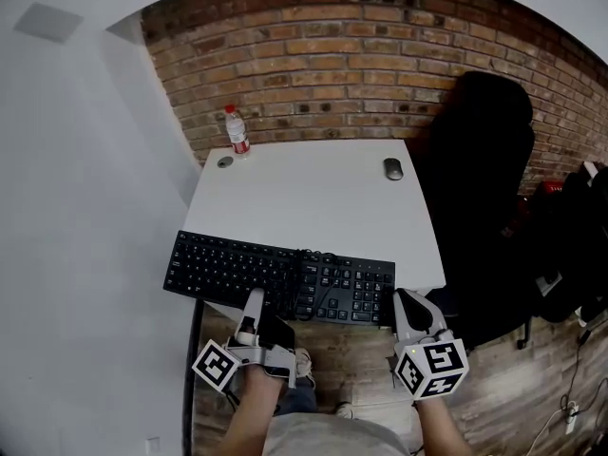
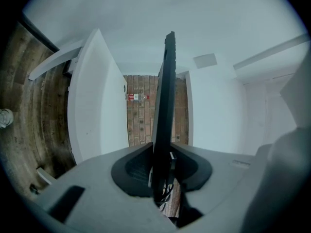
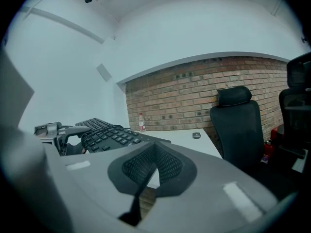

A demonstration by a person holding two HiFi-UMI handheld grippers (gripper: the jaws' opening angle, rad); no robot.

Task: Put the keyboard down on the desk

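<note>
Keyboard (image 1: 280, 278) hung crosswise over the counter's (image 1: 313, 198) near edge, clamped by the left tool (image 1: 254, 312); right tool (image 1: 407, 310), closed empty, waited beside its right end.

Keyboard (image 1: 280, 278) black with pale key legends; desk (image 1: 313, 198) white; brick wall (image 1: 380, 55) red-brown with pale mortar lines; side wall (image 1: 76, 160) plain white; chair (image 1: 484, 160) black; mouse (image 1: 393, 168) grey; bottle (image 1: 237, 133) clear with red label; floor (image 1: 513, 378) weathered brown planks.

Water bottle (image 1: 237, 129) at 11 o'clock, grey disc (image 1: 224, 161) beside it; mouse (image 1: 393, 168) 1 o'clock; black office chair (image 1: 480, 188) 3 o'clock.
</note>
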